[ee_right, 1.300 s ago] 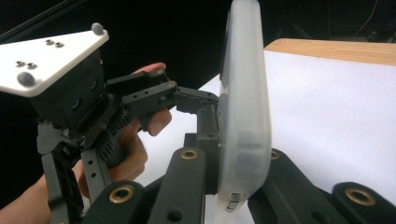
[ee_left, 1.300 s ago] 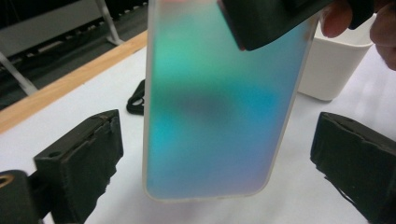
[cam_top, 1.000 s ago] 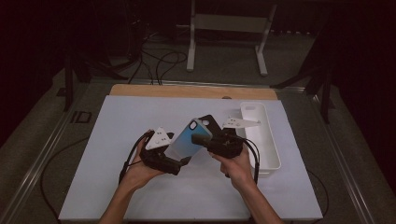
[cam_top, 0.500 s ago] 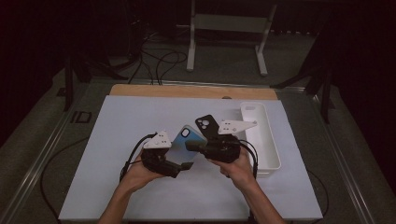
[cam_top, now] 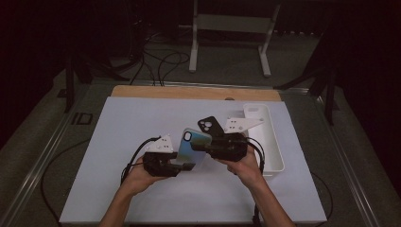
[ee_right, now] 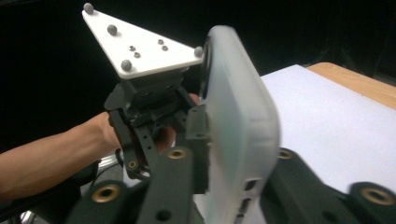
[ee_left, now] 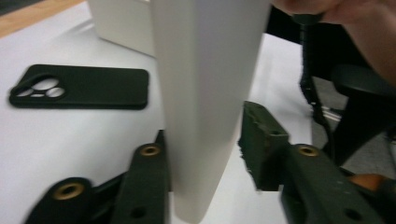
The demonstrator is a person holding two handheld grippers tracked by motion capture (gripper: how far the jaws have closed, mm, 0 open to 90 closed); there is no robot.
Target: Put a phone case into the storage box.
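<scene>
A pale blue phone case [cam_top: 191,149] hangs above the table between my two grippers. My left gripper [cam_top: 189,165] has just been closing on it. In the left gripper view one jaw lies against the phone case [ee_left: 205,93] and a thin gap shows at the other jaw of my left gripper [ee_left: 205,126]. My right gripper [cam_top: 201,147] has just been opening. In the right gripper view the phone case [ee_right: 238,116] stands edge-on and blurred in my right gripper [ee_right: 240,140], touching one jaw and hiding the other jaw's pad. A black phone case [cam_top: 210,125] [ee_left: 79,87] lies flat on the table behind.
A white tray [cam_top: 272,156] [ee_left: 121,23] stands along the right side of the white mat [cam_top: 118,142]. A wooden strip [cam_top: 189,92] borders the far edge. Cables trail from both grippers toward the person.
The pale case has come down and to the left, off the black case and into the left gripper's jaws. The left jaws have narrowed around it.
</scene>
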